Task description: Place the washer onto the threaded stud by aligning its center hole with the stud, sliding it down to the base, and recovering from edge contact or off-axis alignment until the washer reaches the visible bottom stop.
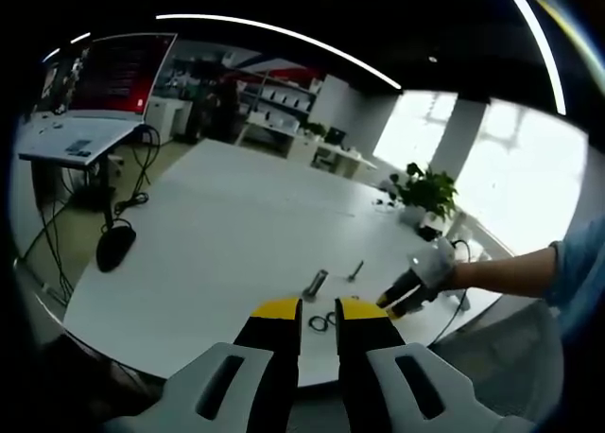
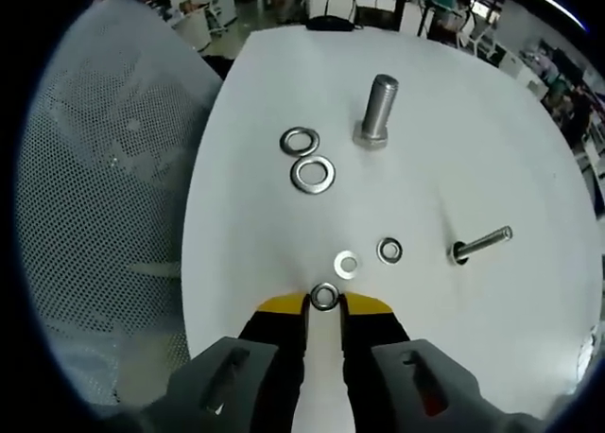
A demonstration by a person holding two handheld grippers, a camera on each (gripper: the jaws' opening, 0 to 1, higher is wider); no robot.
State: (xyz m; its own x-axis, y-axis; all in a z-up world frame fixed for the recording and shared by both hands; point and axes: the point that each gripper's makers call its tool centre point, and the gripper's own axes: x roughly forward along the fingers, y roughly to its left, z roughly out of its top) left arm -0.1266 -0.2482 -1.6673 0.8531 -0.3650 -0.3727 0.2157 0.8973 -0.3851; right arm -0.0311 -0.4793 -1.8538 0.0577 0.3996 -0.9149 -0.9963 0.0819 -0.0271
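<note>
In my right gripper view, my right gripper point(image 2: 324, 301) has its yellow-tipped jaws drawn in on a small washer point(image 2: 324, 296), which sits right between the fingertips point(image 2: 280, 307) at their far end, its hole facing up toward the camera. The jaws look clamped on its edges, with only a narrow gap left between them. Just beyond it on the white table point(image 2: 473, 149) lie two more small washers, one point(image 2: 347, 264) close ahead of my tips and another point(image 2: 388, 251) a little to its right. Farther right a thin threaded stud point(image 2: 482, 244) leans across the view from its base, well apart from the washer I hold. Near the far side a thick bolt point(image 2: 376, 112) stands on its head, and left of it two larger washers point(image 2: 313, 174) lie touching each other. A mesh chair back point(image 2: 104, 187) fills the left side beside the table edge. In my left gripper view, my left gripper point(image 1: 319, 310) hovers off the near edge of the table with its jaws apart and nothing between them. Past them I see the bolt and stud as small shapes on the tabletop, and my other hand's gripper point(image 1: 402, 296) comes in from the right, low over the table, with a sleeve point(image 1: 577, 272) behind it. A potted plant point(image 1: 427, 192) sits at the far end.
</note>
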